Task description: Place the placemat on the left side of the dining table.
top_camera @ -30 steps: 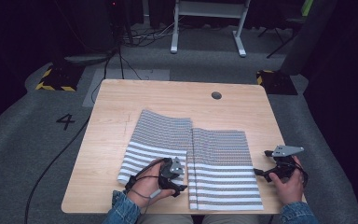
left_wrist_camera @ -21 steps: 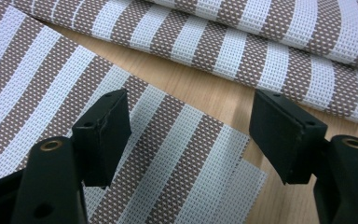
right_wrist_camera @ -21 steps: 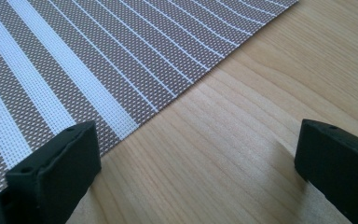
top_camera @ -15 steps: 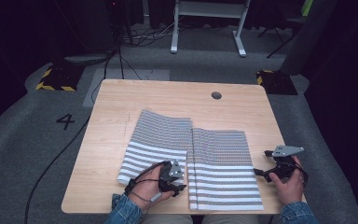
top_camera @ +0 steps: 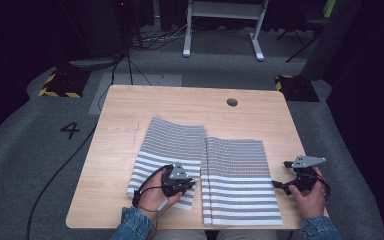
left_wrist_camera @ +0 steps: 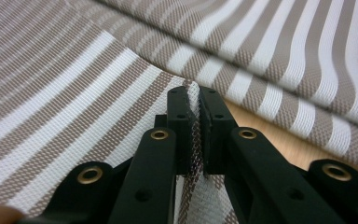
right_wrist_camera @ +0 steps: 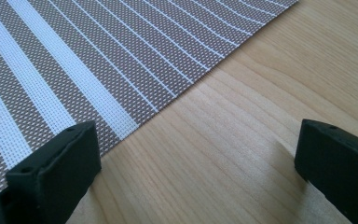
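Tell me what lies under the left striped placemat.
Under the left placemat lies the wooden table. The left gripper has just been closing and now pinches the mat's raised edge, showing bare wood below it. Whatever lies beneath the flat rest is covered.

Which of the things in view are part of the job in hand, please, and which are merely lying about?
In the job:
- left placemat, its edge pinched in the left gripper, whose jaws have just been closing
- right placemat
- right gripper, open over the table beside that mat

Lying about:
- cables on the floor
- white stand behind the table
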`<state>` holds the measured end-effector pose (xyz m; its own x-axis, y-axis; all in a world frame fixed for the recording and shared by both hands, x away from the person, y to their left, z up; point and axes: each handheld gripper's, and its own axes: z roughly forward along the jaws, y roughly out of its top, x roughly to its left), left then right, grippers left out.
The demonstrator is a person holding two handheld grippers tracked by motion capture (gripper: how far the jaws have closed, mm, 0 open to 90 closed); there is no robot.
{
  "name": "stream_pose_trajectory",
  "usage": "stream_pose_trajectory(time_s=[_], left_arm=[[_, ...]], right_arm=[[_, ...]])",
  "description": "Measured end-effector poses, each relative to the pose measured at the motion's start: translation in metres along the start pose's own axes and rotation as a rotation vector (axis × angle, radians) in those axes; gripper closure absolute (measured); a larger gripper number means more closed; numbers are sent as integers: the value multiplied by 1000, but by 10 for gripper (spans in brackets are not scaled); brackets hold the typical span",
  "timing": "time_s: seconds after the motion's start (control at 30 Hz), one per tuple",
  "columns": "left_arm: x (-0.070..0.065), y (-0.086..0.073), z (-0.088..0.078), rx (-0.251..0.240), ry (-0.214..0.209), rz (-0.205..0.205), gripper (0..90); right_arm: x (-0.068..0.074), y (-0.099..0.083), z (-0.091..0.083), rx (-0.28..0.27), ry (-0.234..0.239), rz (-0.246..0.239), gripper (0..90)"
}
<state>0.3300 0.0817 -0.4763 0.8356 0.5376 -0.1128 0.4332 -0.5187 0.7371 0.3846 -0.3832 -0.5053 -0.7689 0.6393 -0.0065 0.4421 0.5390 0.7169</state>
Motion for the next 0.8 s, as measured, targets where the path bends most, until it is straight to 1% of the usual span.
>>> stream_pose_trajectory(time_s=[0.03, 0.13, 0.23, 0.27, 0.37, 0.43, 0.47, 0.5, 0.57, 0.67, 0.7, 0.77, 0.8], left_arm=[[1, 1, -2, -26, -4, -3, 846], [4, 3, -13, -104, 17, -13, 853], [8, 5, -27, -189, 36, -38, 853], [10, 4, -30, -205, 36, -41, 853], [16, 1, -45, -289, 45, -67, 852], [22, -3, -58, -334, 82, -81, 853], [26, -6, -65, -367, 98, -108, 853], [29, -8, -73, -390, 119, -121, 853], [36, -13, -84, -425, 155, -135, 853], [47, -22, -100, -470, 216, -174, 854], [49, -25, -105, -477, 228, -193, 853], [55, -30, -113, -520, 269, -216, 854], [57, -32, -118, -528, 281, -225, 854]], right_arm=[[0, 0, 0, 0, 1, 1, 4], [0, 0, 0, 0, 1, 0, 4], [0, 0, 0, 0, 0, 1, 4], [0, 0, 0, 1, 2, 1, 4], [0, 0, 0, 1, 2, 1, 4], [0, 0, 0, 1, 2, 1, 4], [0, 0, 0, 0, 1, 0, 4], [0, 0, 0, 0, 0, 0, 4], [0, 0, 0, 0, 1, 0, 4], [0, 0, 0, 1, 2, 1, 4], [0, 0, 0, 1, 1, 1, 4], [0, 0, 0, 1, 2, 1, 4], [0, 0, 0, 1, 2, 0, 4]])
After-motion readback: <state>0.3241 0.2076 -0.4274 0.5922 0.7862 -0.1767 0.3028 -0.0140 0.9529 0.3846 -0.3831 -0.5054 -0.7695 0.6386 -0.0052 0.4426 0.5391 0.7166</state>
